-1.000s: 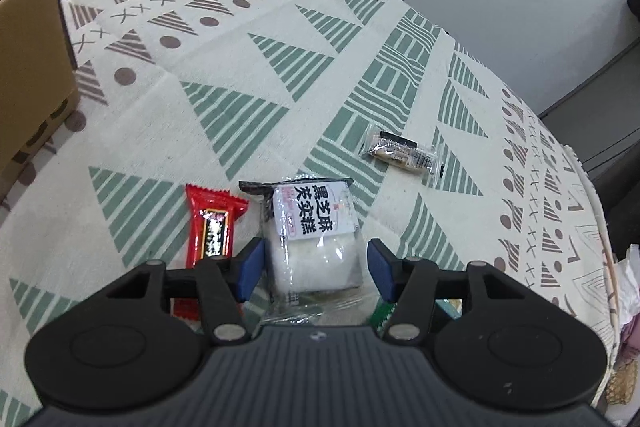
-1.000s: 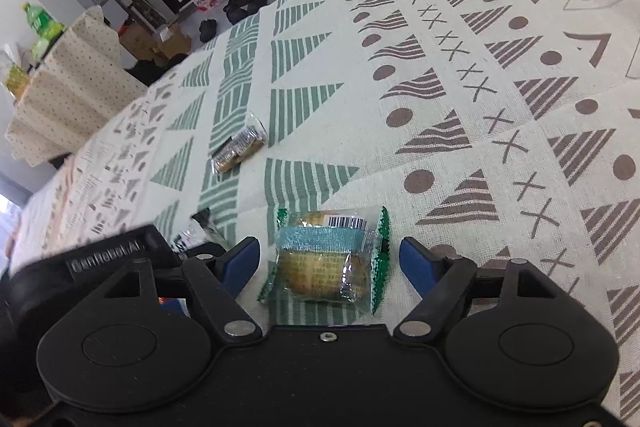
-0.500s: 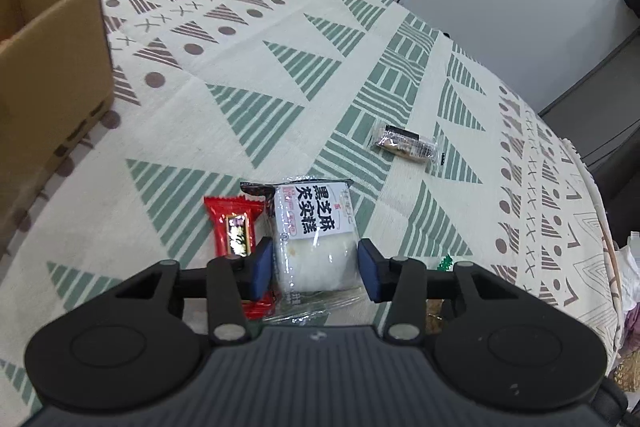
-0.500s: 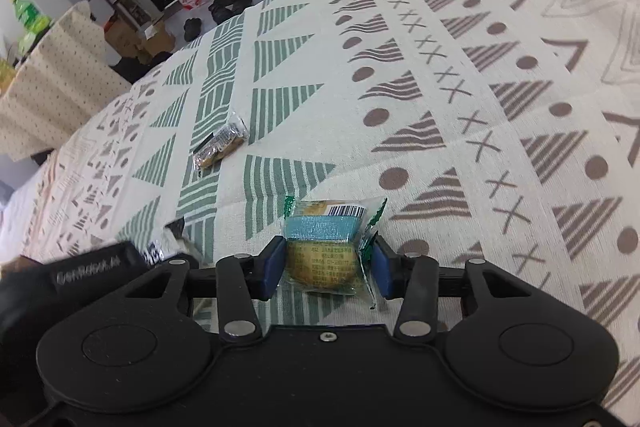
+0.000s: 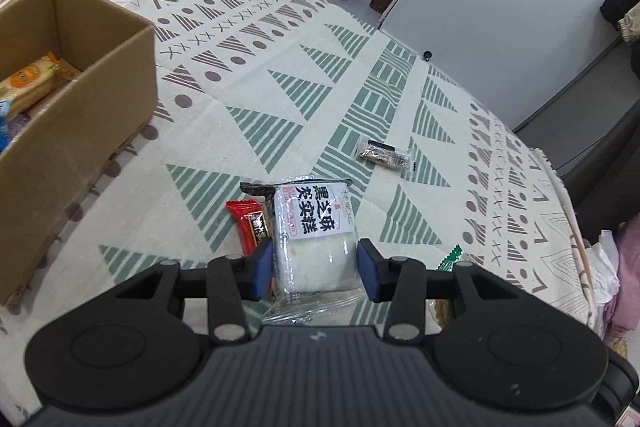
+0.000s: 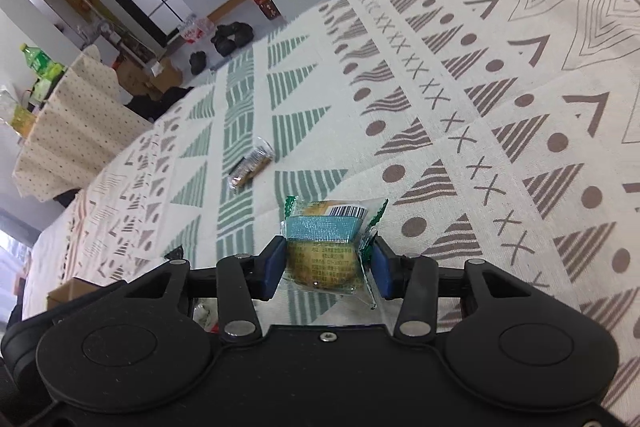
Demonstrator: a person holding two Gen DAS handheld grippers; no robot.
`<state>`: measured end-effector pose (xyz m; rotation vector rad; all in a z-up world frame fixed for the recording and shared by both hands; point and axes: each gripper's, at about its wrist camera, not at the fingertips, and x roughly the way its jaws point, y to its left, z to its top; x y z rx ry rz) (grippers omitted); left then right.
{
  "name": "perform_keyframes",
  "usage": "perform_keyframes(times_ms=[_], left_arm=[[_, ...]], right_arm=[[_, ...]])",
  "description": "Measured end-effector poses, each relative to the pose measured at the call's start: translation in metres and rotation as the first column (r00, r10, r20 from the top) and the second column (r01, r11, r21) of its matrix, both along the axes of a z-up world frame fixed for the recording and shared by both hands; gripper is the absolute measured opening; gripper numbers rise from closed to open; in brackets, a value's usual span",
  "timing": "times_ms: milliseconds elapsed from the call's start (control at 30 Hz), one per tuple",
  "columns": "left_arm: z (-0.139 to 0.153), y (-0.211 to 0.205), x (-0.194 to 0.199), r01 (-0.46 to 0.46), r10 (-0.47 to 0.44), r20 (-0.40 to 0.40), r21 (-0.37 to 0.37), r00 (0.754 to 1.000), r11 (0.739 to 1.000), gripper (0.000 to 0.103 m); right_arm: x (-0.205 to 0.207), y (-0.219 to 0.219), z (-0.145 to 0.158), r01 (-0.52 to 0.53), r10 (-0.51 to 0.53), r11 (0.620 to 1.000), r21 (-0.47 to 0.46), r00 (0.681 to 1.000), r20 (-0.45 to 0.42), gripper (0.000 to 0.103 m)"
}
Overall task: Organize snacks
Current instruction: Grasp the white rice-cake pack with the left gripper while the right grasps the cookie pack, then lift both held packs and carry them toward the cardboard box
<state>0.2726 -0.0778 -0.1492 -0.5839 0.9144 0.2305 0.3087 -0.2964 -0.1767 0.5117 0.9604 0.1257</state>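
The left gripper (image 5: 314, 269), pinching the white cake packet (image 5: 314, 247), has the cardboard box (image 5: 100, 115) at ten o'clock, probably nearer than the right gripper (image 6: 326, 267), which clamps its green-wrapped pastry (image 6: 326, 247).

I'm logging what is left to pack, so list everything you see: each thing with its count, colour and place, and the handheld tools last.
White rice-cake packet: one, white with black lettering, between the left tool's pads.
Green-wrapped pastry: one, golden in clear and green wrap, between the right tool's pads.
Red candy: one, red, on the cloth just left of the white packet.
Dark snack bar: one, brown in clear wrap, alone further out on the cloth.
Cardboard box: one, brown, at the left, open.
Orange packet: one, orange-yellow, inside the box.
Tablecloth: one, cream with green and brown shapes.
Left tool: black, blue pads, gripping the white packet.
Right tool: black, blue pads, gripping the pastry.
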Motion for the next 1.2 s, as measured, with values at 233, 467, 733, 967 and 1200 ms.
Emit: perform_keyframes(times_ms=[233,467,733,967,1200], left_arm=[[0.023,0.008,-0.022,0.008,-0.007,0.048,-0.009,0.999,1.0,0.043],[0.046,0.03,-0.047,-0.004,0.006,0.084,-0.025,0.996,1.0,0.043],[0.079,0.062,-0.071,-0.012,0.017,0.124,-0.036,0.992,0.999,0.043],[0.106,0.091,-0.086,-0.028,0.035,0.155,-0.042,0.987,0.999,0.043],[0.126,0.119,-0.095,-0.036,0.043,0.167,-0.043,0.985,0.998,0.043]], right_arm=[[-0.02,0.0,0.022,0.008,-0.009,0.999,0.045,0.999,0.041,0.044],[-0.046,0.007,0.042,0.032,-0.041,0.995,0.09,0.995,0.094,0.044],[-0.074,0.024,0.067,0.056,-0.071,0.992,0.114,0.99,0.125,0.044],[-0.091,0.047,0.096,0.045,-0.067,0.989,0.139,0.984,0.163,0.044],[-0.097,0.071,0.124,0.015,-0.041,0.991,0.133,0.979,0.197,0.044]])
